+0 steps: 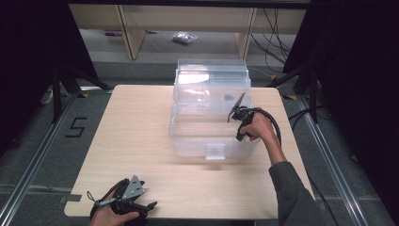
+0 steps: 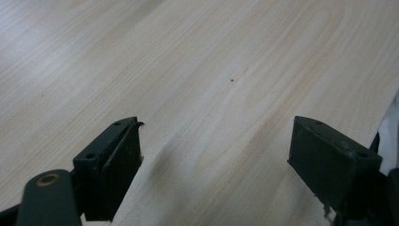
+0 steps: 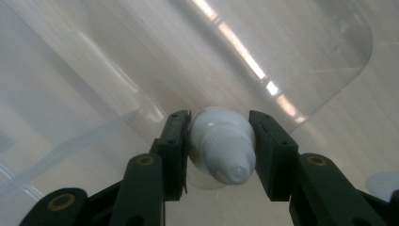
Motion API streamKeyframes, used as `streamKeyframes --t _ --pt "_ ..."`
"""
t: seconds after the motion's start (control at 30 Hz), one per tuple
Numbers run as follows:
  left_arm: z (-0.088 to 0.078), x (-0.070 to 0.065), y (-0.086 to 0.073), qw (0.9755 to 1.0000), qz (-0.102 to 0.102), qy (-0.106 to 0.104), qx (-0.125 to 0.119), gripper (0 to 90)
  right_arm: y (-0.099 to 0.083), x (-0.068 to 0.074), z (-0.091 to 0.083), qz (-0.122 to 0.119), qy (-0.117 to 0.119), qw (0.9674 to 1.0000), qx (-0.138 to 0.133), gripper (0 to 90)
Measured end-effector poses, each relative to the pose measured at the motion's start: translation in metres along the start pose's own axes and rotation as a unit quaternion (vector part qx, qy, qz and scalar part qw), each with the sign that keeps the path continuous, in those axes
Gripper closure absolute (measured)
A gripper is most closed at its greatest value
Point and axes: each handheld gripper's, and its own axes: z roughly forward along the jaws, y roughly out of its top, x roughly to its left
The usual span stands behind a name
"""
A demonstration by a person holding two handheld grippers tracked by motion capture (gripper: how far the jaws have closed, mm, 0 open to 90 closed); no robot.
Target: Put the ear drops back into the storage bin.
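Note:
A clear plastic storage box (image 1: 209, 113) stands open on the wooden table (image 1: 141, 141), its lid raised at the back. My right gripper (image 1: 237, 113) hangs over the box's right side. In the right gripper view its jaws are shut on a small white bottle (image 3: 221, 146), cap end toward the camera, above the box's clear floor (image 3: 263, 56). My left gripper (image 1: 148, 205) rests at the table's near left corner. Its fingers (image 2: 115, 165) stand wide apart with bare wood between them.
A latch tab (image 1: 215, 151) sticks out of the box's front wall. Dark curtains flank the table. Beyond it are wooden furniture legs, cables and a small bag (image 1: 184, 37) on the floor. A "5" mark (image 1: 75, 127) is on the floor at left.

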Motion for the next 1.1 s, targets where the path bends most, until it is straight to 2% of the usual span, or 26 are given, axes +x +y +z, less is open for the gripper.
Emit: streamKeyframes --t 0.03,0.07,0.13,0.17,0.2,0.23,0.37,0.4,0.47,0.57,0.6,0.63,0.67,0.73,0.8,0.83,0.87,0.9,0.93,0.97,1.0,1.1 --pt "0.000 0.000 0.000 1.0000 0.000 0.000 0.000 16.9 0.001 0.001 0.000 0.011 0.001 0.9999 0.008 60.2" --pt "0.000 0.000 0.000 1.0000 0.000 0.000 0.000 16.9 0.001 -0.002 0.001 -0.008 0.001 1.0000 0.004 60.1" --pt "0.000 0.000 0.000 1.0000 0.001 0.001 0.001 16.9 0.000 -0.002 0.003 -0.003 0.001 1.0000 0.007 60.2" --pt "0.000 0.000 0.000 1.0000 0.000 0.000 0.000 16.9 0.000 -0.003 0.003 -0.013 -0.002 0.9999 0.006 60.2" --pt "0.000 0.000 0.000 1.0000 0.000 0.000 0.000 16.9 0.001 -0.003 0.003 -0.012 -0.006 0.9999 0.006 60.2" --pt "0.000 0.000 0.000 1.0000 0.000 0.000 0.000 16.9 0.001 0.000 0.003 0.010 0.002 0.9998 0.014 60.2" --pt "0.000 0.000 0.000 1.0000 0.000 0.000 0.000 16.9 0.001 0.000 0.003 0.008 -0.002 0.9998 0.020 60.1" --pt "0.000 0.000 0.000 1.0000 0.000 0.000 0.000 16.8 0.001 0.001 0.003 0.014 -0.001 0.9997 0.020 60.1" --pt "0.000 0.000 0.000 1.0000 0.000 0.000 0.000 16.9 0.000 -0.001 0.006 0.004 0.004 0.9999 0.016 60.1" --pt "0.000 0.000 0.000 1.0000 0.000 0.000 0.000 16.8 0.000 -0.002 0.007 -0.002 0.002 0.9997 0.024 60.1" --pt "0.000 0.000 0.000 1.0000 -0.001 0.000 0.000 16.8 0.000 -0.003 0.007 -0.018 -0.001 0.9996 0.022 60.1" --pt "0.000 0.000 0.000 1.0000 -0.001 0.001 0.000 16.9 0.000 -0.002 0.007 -0.002 0.003 0.9996 0.027 60.1" --pt "-0.001 0.002 0.000 0.9999 0.011 0.002 0.002 16.9 -0.001 0.000 0.007 0.008 0.004 0.9996 0.028 60.0" --pt "0.000 0.000 0.000 1.0000 -0.001 0.001 0.000 16.8 -0.002 -0.003 0.008 -0.005 0.008 0.9998 0.018 59.6" --pt "0.000 0.000 0.000 1.0000 0.000 0.000 0.000 16.6 -0.003 -0.002 0.008 0.004 0.011 0.9999 0.012 55.4" --pt "0.000 0.000 0.000 1.0000 0.001 0.001 0.002 16.6 -0.002 -0.005 0.008 -0.027 0.006 0.9996 0.003 52.7" --pt "0.000 0.000 0.000 1.0000 0.002 0.001 0.002 16.6 -0.003 0.000 0.005 0.005 0.012 0.9998 0.017 50.9" --pt "0.000 0.000 0.000 1.0000 0.000 0.001 0.001 16.6 -0.003 -0.001 0.005 -0.001 0.011 0.9999 0.011 47.7" --pt "0.000 0.000 0.000 1.0000 0.000 0.001 0.000 16.6 -0.003 0.001 0.003 0.007 0.007 0.9999 0.009 46.7" --pt "0.000 0.000 0.000 1.0000 0.000 0.000 0.001 16.6 -0.003 0.000 0.000 0.004 0.005 1.0000 0.004 46.1" --pt "0.000 0.001 0.000 1.0000 0.001 -0.002 0.002 16.6 -0.003 0.001 -0.002 0.017 0.003 0.9998 0.003 44.5" --pt "0.000 0.000 0.000 1.0000 0.001 0.000 0.000 16.6 -0.005 -0.003 -0.009 0.016 0.002 0.9998 -0.011 42.3"
